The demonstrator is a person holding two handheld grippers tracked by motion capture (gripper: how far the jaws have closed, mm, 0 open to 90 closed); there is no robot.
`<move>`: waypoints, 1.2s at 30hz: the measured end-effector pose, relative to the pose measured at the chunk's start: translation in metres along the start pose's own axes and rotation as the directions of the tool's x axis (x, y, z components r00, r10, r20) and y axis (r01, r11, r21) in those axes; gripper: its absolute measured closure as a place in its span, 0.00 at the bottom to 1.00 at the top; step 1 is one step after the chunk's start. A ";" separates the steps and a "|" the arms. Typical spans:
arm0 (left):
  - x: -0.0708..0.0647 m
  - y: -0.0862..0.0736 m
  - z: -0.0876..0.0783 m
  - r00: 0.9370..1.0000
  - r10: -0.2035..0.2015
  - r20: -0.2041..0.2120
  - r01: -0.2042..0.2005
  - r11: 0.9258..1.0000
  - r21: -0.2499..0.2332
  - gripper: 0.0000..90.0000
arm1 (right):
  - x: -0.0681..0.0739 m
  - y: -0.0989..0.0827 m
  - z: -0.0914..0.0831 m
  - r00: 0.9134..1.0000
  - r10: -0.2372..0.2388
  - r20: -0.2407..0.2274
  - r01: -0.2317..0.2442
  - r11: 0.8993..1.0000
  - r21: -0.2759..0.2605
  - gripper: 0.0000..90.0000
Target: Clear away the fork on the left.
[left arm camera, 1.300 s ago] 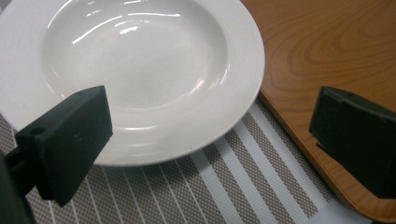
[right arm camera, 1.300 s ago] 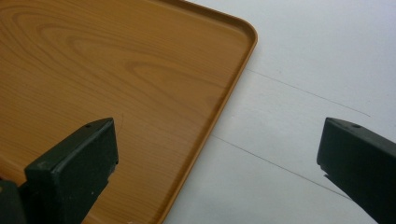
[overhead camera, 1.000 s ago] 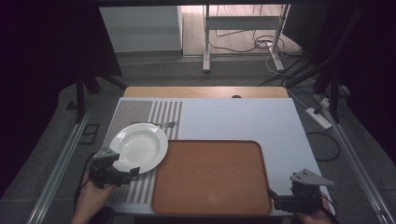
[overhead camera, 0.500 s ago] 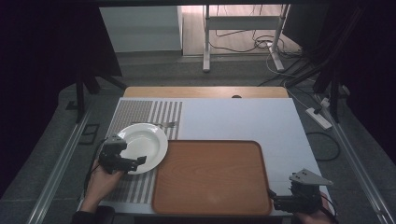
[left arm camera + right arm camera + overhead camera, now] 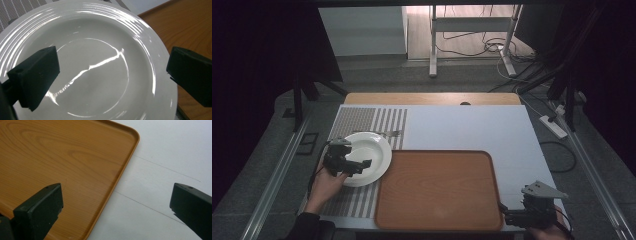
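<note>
The white plate point(image 5: 364, 157) lies on the striped mat point(image 5: 362, 120) near the left edge of the table point(image 5: 462, 125), its right rim just beside, possibly overlapping, the upper left corner of the wooden tray point(image 5: 437, 190). A fork point(image 5: 389, 133) lies on the mat at the plate's far rim. The left gripper point(image 5: 362, 164) is over the near left part of the plate, held by the person's left hand point(image 5: 328, 184). In the left gripper view the jaws stand wide apart above the plate point(image 5: 100, 67), one over its well and the other over its right rim, gripping nothing; whether either touches the plate cannot be told. The right gripper point(image 5: 507, 216) sits at the near right corner of the table, at the tray's near right corner. In the right gripper view its jaws are spread wide, straddling the tray's point(image 5: 62, 157) right edge, with nothing between them but tray and white surface.
</note>
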State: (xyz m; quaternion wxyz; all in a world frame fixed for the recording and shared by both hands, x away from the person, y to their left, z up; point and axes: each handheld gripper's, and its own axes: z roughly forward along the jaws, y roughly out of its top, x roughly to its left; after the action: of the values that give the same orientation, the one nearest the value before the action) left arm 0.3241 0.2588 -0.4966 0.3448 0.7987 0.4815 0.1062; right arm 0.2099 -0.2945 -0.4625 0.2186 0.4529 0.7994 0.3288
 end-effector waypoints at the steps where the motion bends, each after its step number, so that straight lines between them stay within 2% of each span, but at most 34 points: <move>1: 0.001 0.002 0.001 1.000 0.001 -0.003 -0.001 1.000 0.001 0.00 | 0.000 0.000 0.000 1.000 -0.001 -0.004 0.001 1.000 0.003 0.00; 6: 0.008 0.009 0.010 1.000 -0.003 -0.004 0.003 1.000 -0.004 0.00 | 0.000 0.000 0.000 1.000 -0.002 -0.003 0.002 1.000 0.005 0.00; 15: 0.020 0.022 0.026 1.000 -0.016 0.022 0.016 1.000 0.003 0.00 | 0.000 0.000 0.001 1.000 -0.005 -0.004 0.005 1.000 0.005 0.00; 20: 0.026 0.030 0.037 1.000 -0.004 0.006 0.004 1.000 0.021 0.00 | 0.000 0.000 0.001 1.000 -0.009 -0.007 0.009 1.000 0.009 0.00; 29: 0.037 0.049 0.049 1.000 -0.004 -0.017 0.005 0.999 0.033 0.00 | 0.001 0.001 0.003 1.000 -0.021 -0.014 0.021 0.999 0.025 0.00; 36: 0.040 0.061 0.061 0.999 0.006 -0.042 -0.004 0.998 0.056 0.00 | 0.001 0.001 0.002 1.000 -0.016 -0.016 0.016 1.000 0.024 0.00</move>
State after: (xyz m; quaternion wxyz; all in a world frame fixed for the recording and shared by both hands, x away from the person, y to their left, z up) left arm 0.4177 0.2476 -0.5082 0.3117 0.8068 0.4896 0.1105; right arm 0.2114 -0.2931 -0.4636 0.2096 0.4466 0.8084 0.3211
